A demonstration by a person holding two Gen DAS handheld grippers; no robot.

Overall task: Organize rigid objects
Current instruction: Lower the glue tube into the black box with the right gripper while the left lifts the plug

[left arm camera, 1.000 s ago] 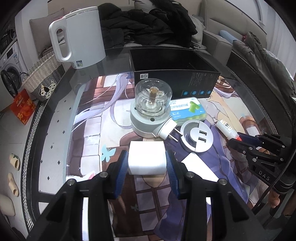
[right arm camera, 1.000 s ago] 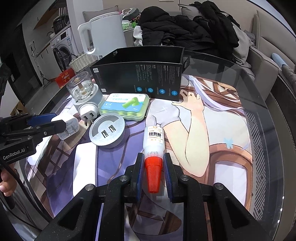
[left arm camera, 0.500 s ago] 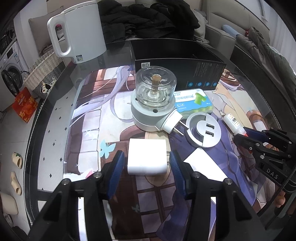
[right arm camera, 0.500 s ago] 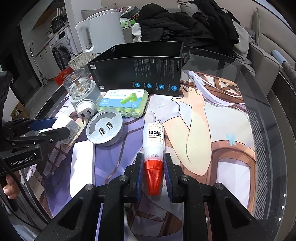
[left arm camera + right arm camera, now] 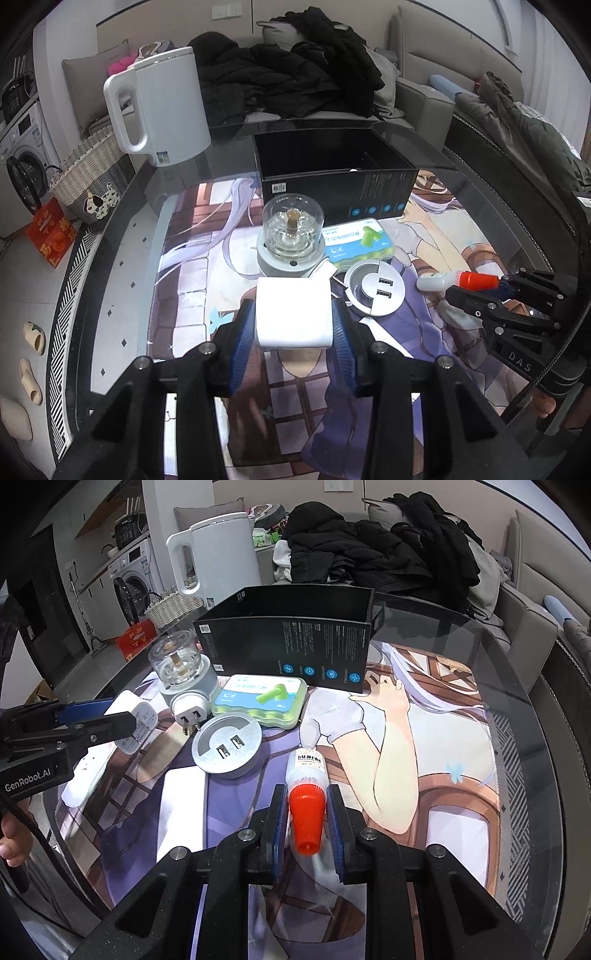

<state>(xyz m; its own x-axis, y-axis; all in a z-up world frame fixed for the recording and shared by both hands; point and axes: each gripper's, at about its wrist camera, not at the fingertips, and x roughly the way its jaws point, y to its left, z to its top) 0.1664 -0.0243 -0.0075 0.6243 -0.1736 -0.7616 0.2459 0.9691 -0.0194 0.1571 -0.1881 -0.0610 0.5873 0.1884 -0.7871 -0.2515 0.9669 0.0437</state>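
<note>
Left wrist view
Left gripper (image 5: 294, 325): its blue fingers (image 5: 242, 332) have just been closing and now clamp the white charger block (image 5: 293, 312) on both sides.
Charger block: a white, rounded square held at the frame's centre, above the bench (image 5: 122, 280); its flat face is turned to the camera and no long axis can be told.
Black box (image 5: 334, 184): open-topped, at 12 o'clock from the block; only a small white spot shows inside.
Glass-domed plug-in device (image 5: 291, 232): between block and box, a clear dome on a grey base.
Green earplug case (image 5: 360, 242): at 1 o'clock from the block.
Round USB socket disc (image 5: 375, 290): at 3 o'clock, just beside the block.
Right gripper (image 5: 509, 291): at the right edge, gripping the glue bottle (image 5: 458, 280), which lies about level, body toward 9 o'clock.

Right wrist view
Right gripper (image 5: 307, 814): fingers narrow, pressed onto the glue bottle's (image 5: 307, 794) orange cap.
Glue bottle: long axis from 12 to 6 o'clock, white labelled body away from the camera, orange nozzle tip toward it.
Black box (image 5: 288, 650): at 12 o'clock; its inside is hidden.
Kettle (image 5: 214, 554): white, behind the box at 11 o'clock.
</note>
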